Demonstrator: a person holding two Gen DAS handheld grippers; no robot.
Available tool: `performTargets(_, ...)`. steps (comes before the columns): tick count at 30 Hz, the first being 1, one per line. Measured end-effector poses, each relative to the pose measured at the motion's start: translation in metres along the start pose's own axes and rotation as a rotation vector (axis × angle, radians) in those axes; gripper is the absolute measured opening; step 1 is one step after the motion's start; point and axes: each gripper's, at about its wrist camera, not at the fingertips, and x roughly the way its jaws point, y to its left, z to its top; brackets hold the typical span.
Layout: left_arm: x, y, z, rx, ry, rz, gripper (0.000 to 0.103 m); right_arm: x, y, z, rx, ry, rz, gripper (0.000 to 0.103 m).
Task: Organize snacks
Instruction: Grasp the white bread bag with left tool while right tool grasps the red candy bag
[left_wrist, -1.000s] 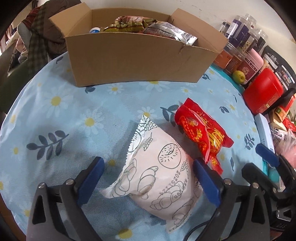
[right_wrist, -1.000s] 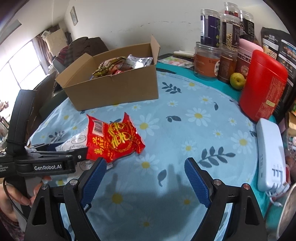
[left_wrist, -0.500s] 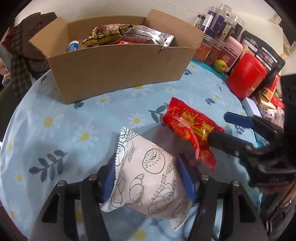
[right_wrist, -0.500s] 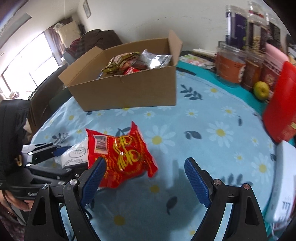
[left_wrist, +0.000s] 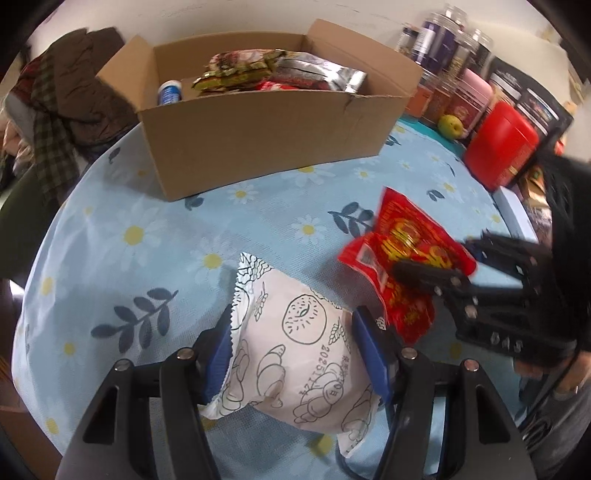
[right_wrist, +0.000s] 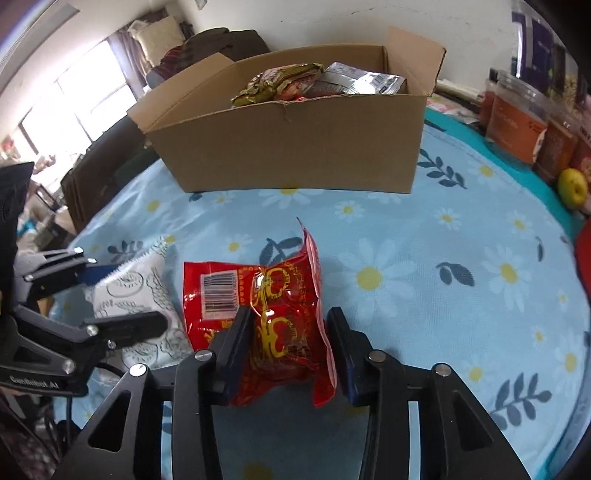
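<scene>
L gripper (left_wrist: 291, 354) is clamped on the white pastry-print bag (left_wrist: 295, 362): both blue pads press its sides and the pkg bulges between them. The bag lies on the daisy-print cloth (left_wrist: 140, 236) over the tabletop, close to the near edge, w/ its zigzag top pointing toward the box.

R gripper (right_wrist: 286, 350) is clenched on the red snack packet (right_wrist: 269, 314); pads squeeze it from both sides and the foil is crumpled between them. The packet is just right of the white bag, touching or nearly so, can't tell which. It's also near the tabletop's front edge, barcode end up-left in the right wrist view. In the left wrist view the R gripper comes in from the right side, blurred.

Cardboard box (left_wrist: 258, 140) stands open toward the far edge, well apart from both bags. Inside: a green-gold packet (left_wrist: 236, 70), a silver foil pouch (left_wrist: 321, 74) and a small blue-capped bottle (left_wrist: 170, 92) at the box's left end.

Along the right edge: red canister (left_wrist: 498, 144), yellow-green fruit (left_wrist: 450, 125), row of jars (right_wrist: 517, 110). Clothes pile (left_wrist: 62, 99) beyond the far-left edge, off the table.
</scene>
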Motion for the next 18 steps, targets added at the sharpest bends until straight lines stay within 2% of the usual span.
performTargets(4, 0.002, 0.009, -0.006, -0.137, 0.020, -0.010, 0.067, -0.008, -0.001, -0.012, 0.046, 0.000, -0.029, 0.039)
performTargets(5, 0.004, 0.012, -0.007, -0.179, 0.030, -0.015, 0.072, -0.012, 0.000, -0.016, 0.053, -0.003, -0.055, 0.039)
performTargets(7, 0.003, 0.017, -0.011, -0.243, 0.016, -0.020, 0.073, -0.016, 0.002, -0.023, 0.058, -0.005, -0.094, 0.039)
performTargets(10, 0.005, 0.007, -0.015, -0.210, 0.013, 0.013, 0.082, -0.023, 0.002, -0.033, 0.078, -0.006, -0.123, 0.040)
performTargets(12, 0.007, -0.001, -0.018, -0.169, 0.033, 0.023, 0.094, -0.027, -0.001, -0.037, 0.105, -0.003, -0.120, 0.040)
performTargets(13, 0.008, -0.004, -0.019, -0.150, 0.037, 0.024, 0.096, -0.030, -0.003, -0.040, 0.121, -0.003, -0.118, 0.040)
performTargets(17, 0.007, -0.015, -0.024, -0.083, 0.027, 0.005, 0.094, -0.036, -0.006, -0.050, 0.149, -0.006, -0.126, 0.040)
performTargets(18, 0.006, -0.017, -0.025, -0.069, 0.019, -0.012, 0.086, -0.037, -0.006, -0.051, 0.154, -0.006, -0.126, 0.040)
